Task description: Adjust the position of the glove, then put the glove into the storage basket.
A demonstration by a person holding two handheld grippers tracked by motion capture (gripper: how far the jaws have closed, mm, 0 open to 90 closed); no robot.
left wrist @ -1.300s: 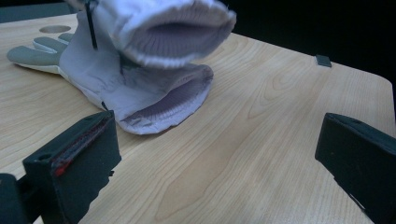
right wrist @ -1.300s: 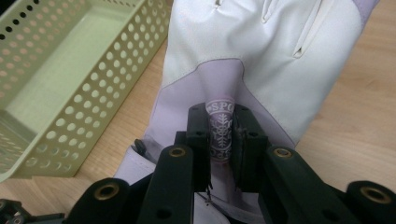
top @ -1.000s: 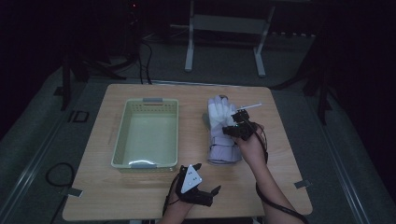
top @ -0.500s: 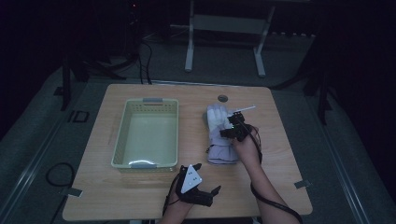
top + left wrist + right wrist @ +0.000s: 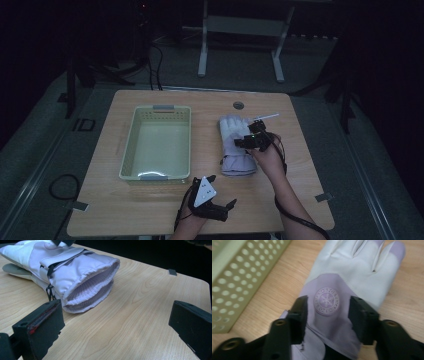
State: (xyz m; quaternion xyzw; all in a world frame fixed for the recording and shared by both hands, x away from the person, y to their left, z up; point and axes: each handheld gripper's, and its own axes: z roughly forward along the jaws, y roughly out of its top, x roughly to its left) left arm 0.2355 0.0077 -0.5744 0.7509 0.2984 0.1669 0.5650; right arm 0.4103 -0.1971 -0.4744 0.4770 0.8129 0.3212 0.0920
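The table [image 5: 150,215] was the largest thing: a flat rectangular top of pale wood with visible grain and rounded corners. A small round grey disc [image 5: 238,105] was set in its far edge, and the room around it was too dark to read.

On the left half of the table stood the basket [image 5: 130,145], a pale green plastic tray of rectangular shape. Its walls were pierced with rows of small round holes, as the right gripper view showed [image 5: 229,290], where it was cut off by the picture's edge.

Just beside the basket, to its right, the glove [image 5: 232,142] lay flat on the wood. It was a padded winter glove of white and light lilac fabric, with the fingers pointing to the far side and the cuff toward the person. A round stitched badge with a snowflake [image 5: 327,300] sat on its back; the letters around it were blurred. In the left gripper view the cuff [image 5: 92,287] gaped open and showed a ribbed knitted lining, and a black cord hung at its side.

The right gripper [image 5: 254,140] hung over the back of the glove. Its black jaws had just been opening and stood released on both sides of the badge, not pressing the fabric.

The left gripper [image 5: 212,202] rested near the table's front edge, well apart from the glove, jaws spread wide with only bare wood between them.
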